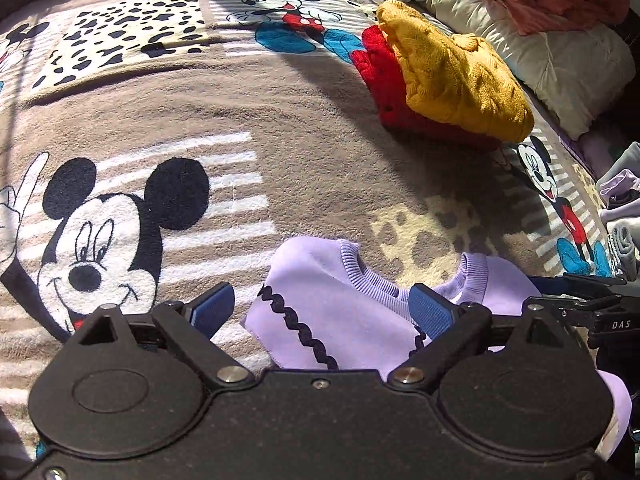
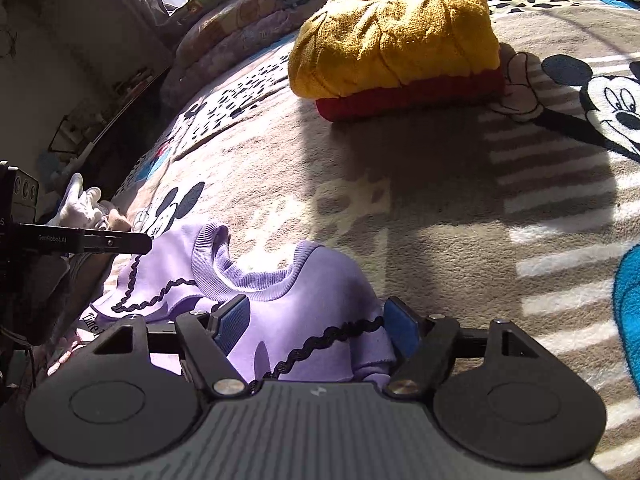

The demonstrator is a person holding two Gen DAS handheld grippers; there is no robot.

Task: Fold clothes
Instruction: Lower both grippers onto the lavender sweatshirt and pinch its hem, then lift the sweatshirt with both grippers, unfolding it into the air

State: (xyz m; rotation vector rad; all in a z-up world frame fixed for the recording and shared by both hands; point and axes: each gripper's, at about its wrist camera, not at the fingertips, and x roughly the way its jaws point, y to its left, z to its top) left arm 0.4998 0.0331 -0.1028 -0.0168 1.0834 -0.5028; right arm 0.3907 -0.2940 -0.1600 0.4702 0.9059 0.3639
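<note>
Lilac sweatshirt [image 1: 340, 304], with black wavy trim and a ribbed neckband, lay bunched on the cartoon-mouse blanket [image 1: 280, 128] that covered the bed, its collar end pointing toward the folded pile further up. Both claws sat over it, one at each shoulder. The left claw [image 1: 320, 306] had its blue pads spread wide apart, fabric lying loosely between them and not pinched. The right claw [image 2: 316, 322] was likewise apart, straddling the other shoulder and a run of the trim without clamping it. From this I judged the step to be the start of a fold on this garment: the claws placed, the grip not yet taken. The next move seemed to call for both claws to close on the shoulder cloth together, then to lift and spread it flat, since it looked rumpled rather than laid out. Well apart, a mustard knit [image 2: 396, 28] rested folded on a red knit [image 2: 412, 94], apparently finished. More bedding [image 1: 532, 48] was heaped beyond.
</note>
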